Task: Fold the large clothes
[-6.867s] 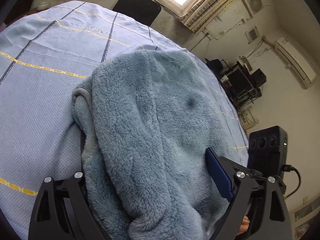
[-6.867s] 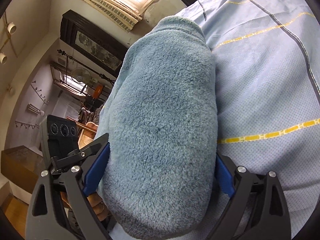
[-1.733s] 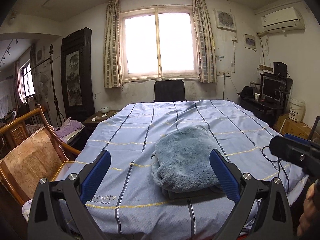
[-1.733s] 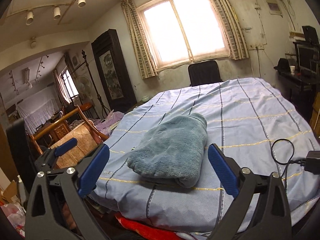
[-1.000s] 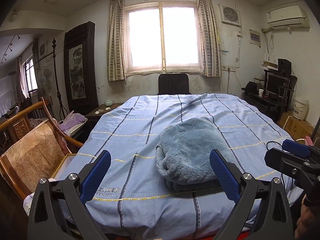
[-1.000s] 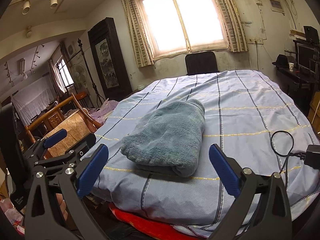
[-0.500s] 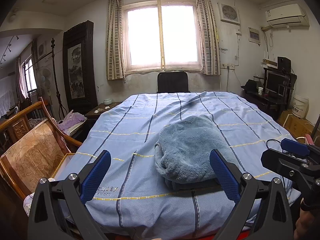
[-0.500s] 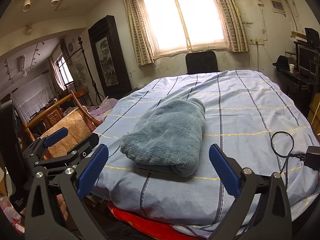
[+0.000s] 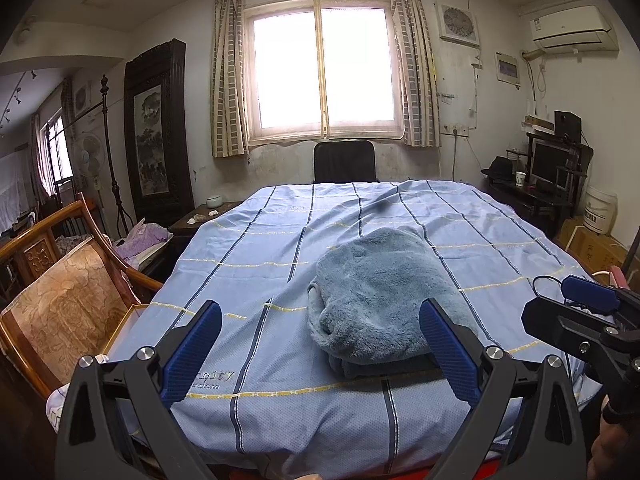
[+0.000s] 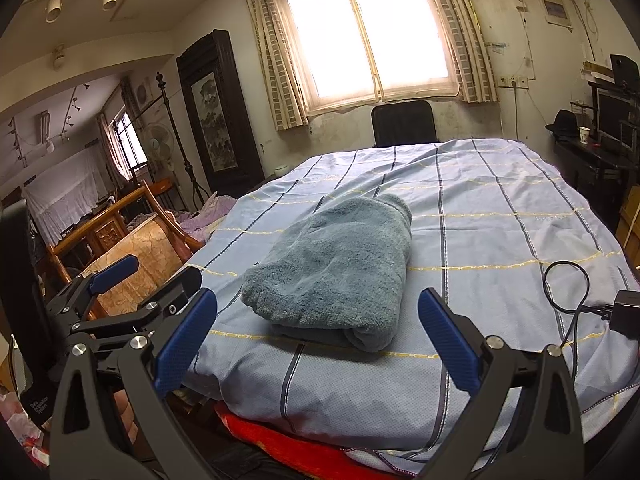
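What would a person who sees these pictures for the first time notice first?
The eye falls first on the folded blue-grey fleece garment, a thick bundle lying near the front edge of the light blue bed cover with dark and yellow stripes. Behind the bed, the bright two-pane window with checked curtains glows above a black chair. In front, the left gripper and right gripper stand open and empty, apart from the garment.

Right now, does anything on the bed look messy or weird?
Mostly tidy: the fuzzy blue garment lies folded on the bedspread. One oddity: a black cable and charger sit loose on the bed's right edge.
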Action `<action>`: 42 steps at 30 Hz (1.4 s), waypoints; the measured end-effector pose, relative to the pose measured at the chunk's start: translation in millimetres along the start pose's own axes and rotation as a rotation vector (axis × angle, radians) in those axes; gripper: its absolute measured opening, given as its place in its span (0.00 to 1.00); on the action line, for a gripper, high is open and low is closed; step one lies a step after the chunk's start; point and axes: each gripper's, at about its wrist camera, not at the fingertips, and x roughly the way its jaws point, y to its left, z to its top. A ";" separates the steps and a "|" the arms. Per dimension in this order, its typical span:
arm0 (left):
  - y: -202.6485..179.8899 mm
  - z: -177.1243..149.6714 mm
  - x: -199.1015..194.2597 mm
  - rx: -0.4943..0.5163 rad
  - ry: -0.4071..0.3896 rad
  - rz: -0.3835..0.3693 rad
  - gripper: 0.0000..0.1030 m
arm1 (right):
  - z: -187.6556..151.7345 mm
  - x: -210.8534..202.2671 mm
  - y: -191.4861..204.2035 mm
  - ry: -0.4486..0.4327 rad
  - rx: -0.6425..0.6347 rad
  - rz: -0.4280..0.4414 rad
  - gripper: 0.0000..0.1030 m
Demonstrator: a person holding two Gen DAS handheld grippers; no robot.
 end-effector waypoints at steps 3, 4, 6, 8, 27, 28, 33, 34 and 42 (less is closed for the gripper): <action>0.4 -2.4 2.3 0.000 0.004 -0.003 0.96 | -0.1 0.0 0.4 0.000 0.000 0.000 0.95; 0.4 -3.1 2.8 0.000 0.005 -0.004 0.96 | -0.1 0.3 0.8 0.001 -0.001 0.000 0.95; 1.9 -2.7 2.3 0.000 0.006 -0.005 0.96 | -0.2 0.0 0.8 0.001 0.000 -0.001 0.95; 1.9 -3.4 2.4 0.000 0.007 -0.005 0.96 | -0.3 0.0 1.0 0.002 0.001 0.000 0.95; 1.4 -5.3 4.6 0.000 0.013 -0.008 0.96 | -0.4 0.5 1.1 0.005 0.003 0.002 0.95; 1.3 -5.6 4.5 0.001 0.013 -0.008 0.96 | -0.4 0.5 1.3 0.006 0.003 0.002 0.95; 1.4 -5.0 4.4 0.001 0.013 -0.009 0.96 | 0.0 0.4 1.3 0.006 0.003 0.002 0.95; 1.6 -4.3 4.3 0.001 0.013 -0.009 0.96 | 0.2 0.4 1.0 0.006 0.003 0.002 0.95; -4.8 -9.9 5.5 0.009 0.014 -0.017 0.96 | -1.1 0.6 2.1 0.009 0.003 0.003 0.95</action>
